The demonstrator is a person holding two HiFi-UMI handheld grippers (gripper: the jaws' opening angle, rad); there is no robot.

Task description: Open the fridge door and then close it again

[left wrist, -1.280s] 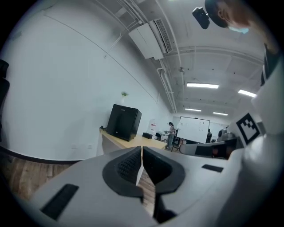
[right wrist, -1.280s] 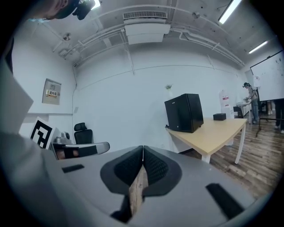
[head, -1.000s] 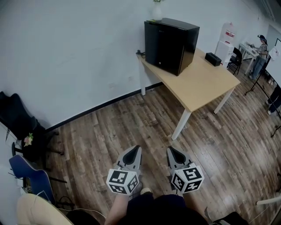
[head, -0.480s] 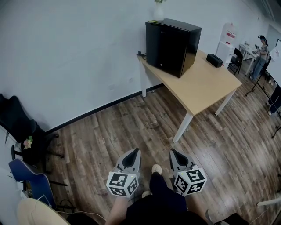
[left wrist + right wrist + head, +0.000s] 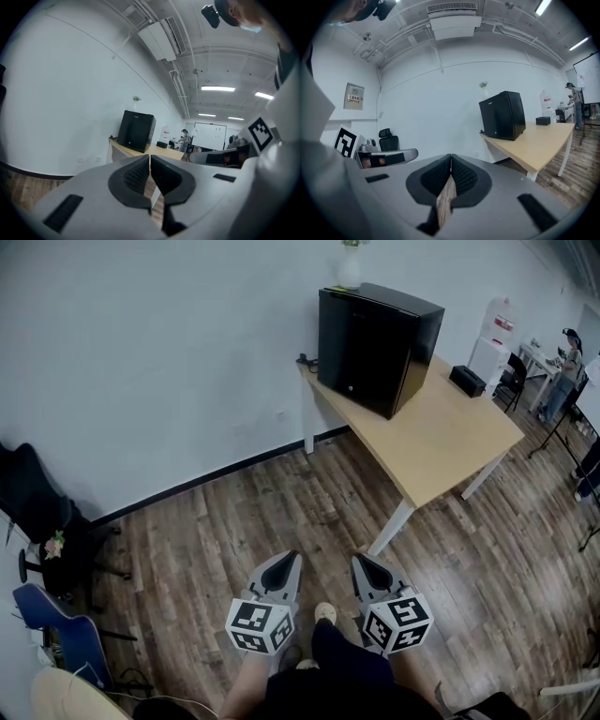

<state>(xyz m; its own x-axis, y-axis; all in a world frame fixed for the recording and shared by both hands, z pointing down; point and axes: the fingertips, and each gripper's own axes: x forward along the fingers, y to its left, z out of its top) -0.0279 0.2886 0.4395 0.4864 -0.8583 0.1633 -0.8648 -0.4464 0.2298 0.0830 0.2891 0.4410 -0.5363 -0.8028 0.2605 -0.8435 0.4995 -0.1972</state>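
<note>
A small black fridge (image 5: 377,346) stands with its door shut on the back corner of a light wooden table (image 5: 441,437) by the white wall; it also shows as the fridge (image 5: 136,131) and the fridge (image 5: 502,115) in the two gripper views. My left gripper (image 5: 292,558) and right gripper (image 5: 360,561) are held side by side low in the head view, well short of the table over the wooden floor. Both are shut with nothing between the jaws, as the left gripper (image 5: 149,158) and right gripper (image 5: 451,158) views confirm.
A white vase (image 5: 350,273) sits on top of the fridge and a small black box (image 5: 467,380) lies on the table. Dark chairs (image 5: 37,512) stand at the left wall. A person (image 5: 570,362) works at a desk far right. My shoe (image 5: 325,613) shows between the grippers.
I have stepped forward: the fridge and table look slightly larger and nearer in the head view. Both grippers stay shut and side by side.
</note>
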